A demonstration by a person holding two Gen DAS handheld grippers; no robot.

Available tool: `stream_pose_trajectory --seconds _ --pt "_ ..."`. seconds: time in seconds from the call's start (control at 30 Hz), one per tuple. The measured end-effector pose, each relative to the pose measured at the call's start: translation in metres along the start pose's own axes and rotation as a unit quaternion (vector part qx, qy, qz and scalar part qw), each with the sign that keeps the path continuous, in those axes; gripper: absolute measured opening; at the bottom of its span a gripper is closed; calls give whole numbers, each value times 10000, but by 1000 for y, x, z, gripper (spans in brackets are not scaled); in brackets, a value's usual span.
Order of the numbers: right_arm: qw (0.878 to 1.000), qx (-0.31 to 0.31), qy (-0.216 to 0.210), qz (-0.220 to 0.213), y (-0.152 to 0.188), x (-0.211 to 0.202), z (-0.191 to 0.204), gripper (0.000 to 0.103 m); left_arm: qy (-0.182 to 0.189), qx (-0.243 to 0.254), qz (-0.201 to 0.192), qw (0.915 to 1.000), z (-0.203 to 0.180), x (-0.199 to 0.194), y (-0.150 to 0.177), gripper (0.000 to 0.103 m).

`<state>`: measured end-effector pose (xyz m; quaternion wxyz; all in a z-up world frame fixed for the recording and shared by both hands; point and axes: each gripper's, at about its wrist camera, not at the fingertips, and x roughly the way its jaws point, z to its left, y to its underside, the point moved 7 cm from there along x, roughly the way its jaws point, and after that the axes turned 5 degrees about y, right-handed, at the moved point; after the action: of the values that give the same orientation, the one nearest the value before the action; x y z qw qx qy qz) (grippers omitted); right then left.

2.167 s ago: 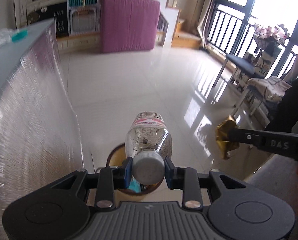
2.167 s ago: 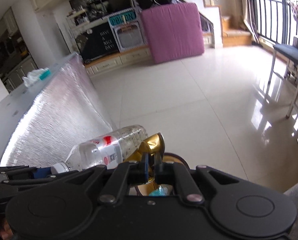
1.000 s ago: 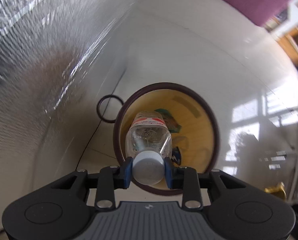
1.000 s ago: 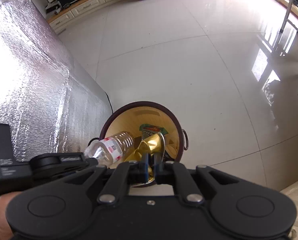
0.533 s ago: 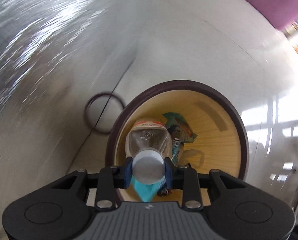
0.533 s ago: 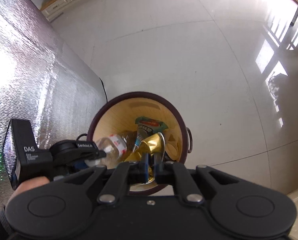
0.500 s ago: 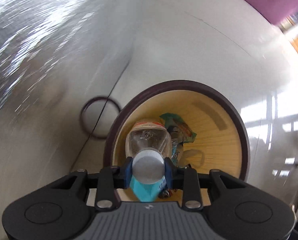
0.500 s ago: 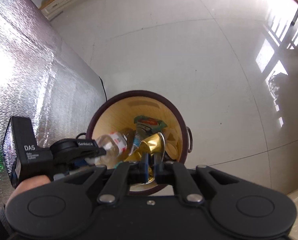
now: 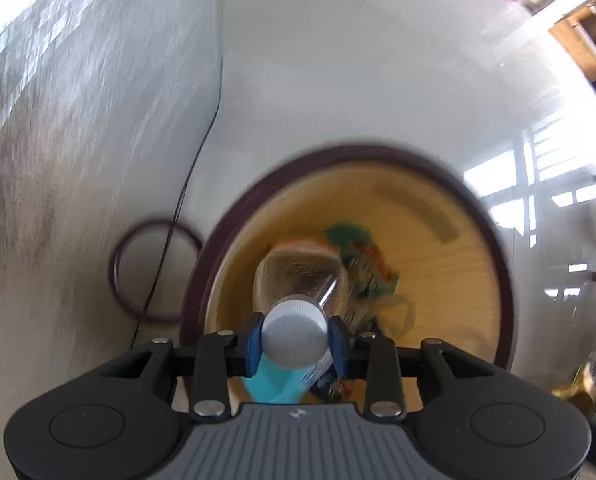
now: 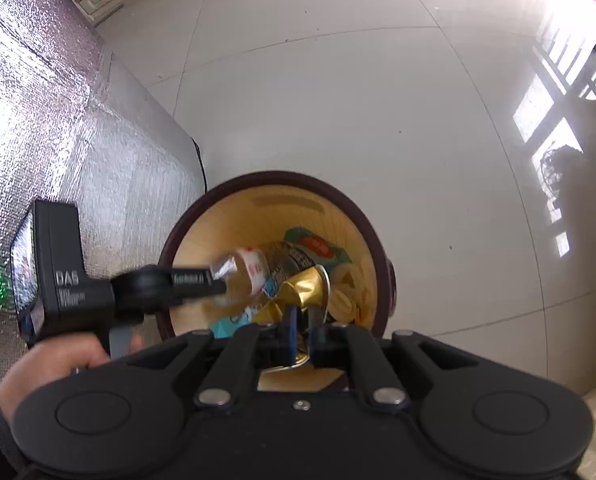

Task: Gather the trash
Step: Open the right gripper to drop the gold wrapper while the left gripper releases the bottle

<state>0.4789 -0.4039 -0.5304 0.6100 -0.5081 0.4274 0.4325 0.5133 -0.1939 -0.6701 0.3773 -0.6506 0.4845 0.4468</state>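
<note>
Left wrist view, hidden: the left gripper covers the near rim of the bin; motion blur smears the wrappers on the bin floor, their print unreadable.
Left wrist view, bottle: the plastic bottle hangs inside the bin mouth near its left wall, long axis running straight away from the camera, white cap nearest, base towards the bin floor.
Left wrist view, fingers: blue pads flank the cap and the jaws are opening; the cap sits between them.
Right wrist view, hidden: the right gripper body cuts off the bin's near rim; the bottle is blurred.
Right wrist view, gold wrapper: the crumpled gold wrapper sits over the bin's near side, pointing up and away.
Right wrist view, fingers: pinched narrow on the wrapper's lower edge.
Right wrist view, hand: the person's hand grips the left tool's handle beside the foil sheet.
</note>
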Motion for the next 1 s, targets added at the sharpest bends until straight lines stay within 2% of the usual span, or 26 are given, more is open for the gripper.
stream_pose_trajectory --seconds 0.07,0.17,0.23,0.27,0.3,0.33,0.5,0.73,0.93,1.0 --pt "10000 21 -37 38 -2 2 3 6 16 -113 347 9993 4 11 14 37" --pt "9997 136 -142 146 -1 3 5 9 -38 8 238 9997 5 11 25 40" --pt "9996 173 -168 142 1 3 4 28 3 43 161 9999 4 8 27 44" --pt "9996 176 -162 145 2 4 3 37 31 67 128 9999 5 6 26 49" --pt "9997 158 -128 158 4 4 2 37 33 91 79 9999 4 1 24 54" --pt "9997 148 -98 180 5 3 2 37 -30 138 -1 9999 2 -5 23 62" --pt "9993 193 -66 302 11 3 -4 36 -164 578 -354 9976 -3 -33 20 65" --pt "9992 253 -58 292 14 -4 -7 36 -242 838 -363 9955 -12 -61 24 73" --pt "9994 268 -73 203 21 -13 -12 37 -367 1074 -391 9928 -11 -104 29 77" --pt "9994 288 -86 152 21 -17 -13 42 -401 1131 -403 9920 -10 -114 29 78"
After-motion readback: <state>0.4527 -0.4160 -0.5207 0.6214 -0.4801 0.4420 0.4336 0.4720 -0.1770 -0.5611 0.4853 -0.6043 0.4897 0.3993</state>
